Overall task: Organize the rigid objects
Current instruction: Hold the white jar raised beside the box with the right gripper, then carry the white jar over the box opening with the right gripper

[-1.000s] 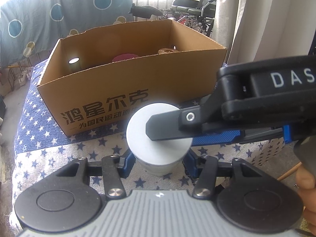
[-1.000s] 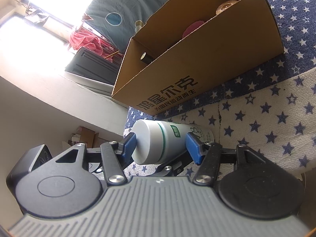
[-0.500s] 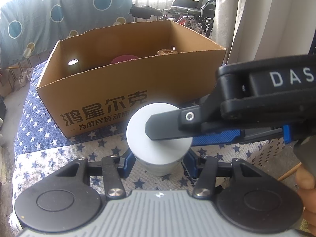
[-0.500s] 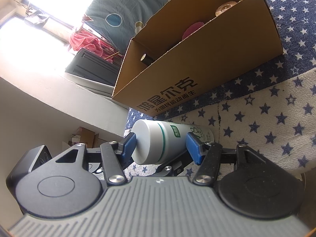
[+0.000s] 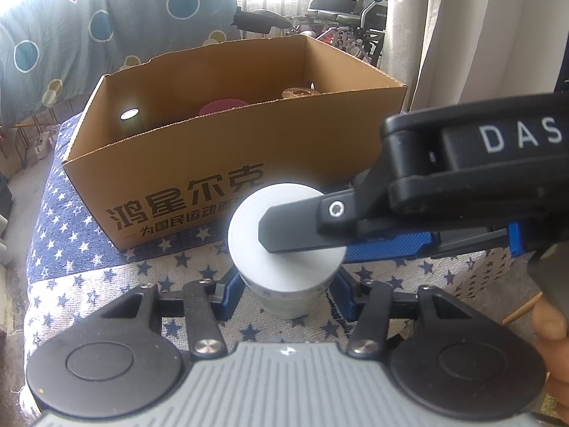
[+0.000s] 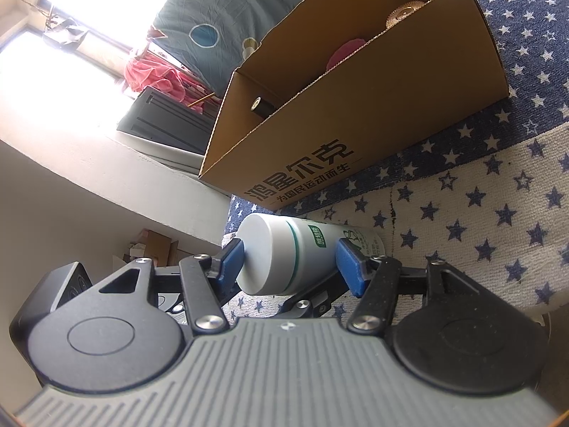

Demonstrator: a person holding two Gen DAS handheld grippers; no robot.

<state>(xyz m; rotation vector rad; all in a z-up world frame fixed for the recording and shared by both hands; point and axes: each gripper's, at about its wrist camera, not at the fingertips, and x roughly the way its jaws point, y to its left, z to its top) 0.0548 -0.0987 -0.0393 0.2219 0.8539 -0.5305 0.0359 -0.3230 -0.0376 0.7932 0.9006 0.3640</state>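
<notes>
A white bottle [image 5: 249, 224] with a white cap and a green band [image 6: 284, 252] stands upright on the star-print cloth [image 5: 89, 267], just in front of the cardboard box [image 5: 231, 149]. My left gripper [image 5: 286, 293] is shut on the bottle's body, a blue pad on each side. My right gripper [image 6: 290, 263] comes in from the right in the left wrist view. One black finger lies across the cap's top. The other blue pad [image 5: 391, 245] sits against the bottle's side lower down. A hand [image 5: 547, 323] holds the right gripper.
The open box [image 6: 355, 114] holds a magenta object [image 5: 222, 106], a golden ridged disc [image 5: 298, 92] and a dark cylinder with a shiny end [image 5: 129, 114]. Behind it hang a patterned blanket [image 5: 106, 17] and a curtain [image 5: 462, 35]; a wheelchair [image 5: 341, 0] stands beyond. The cloth drops off at the left.
</notes>
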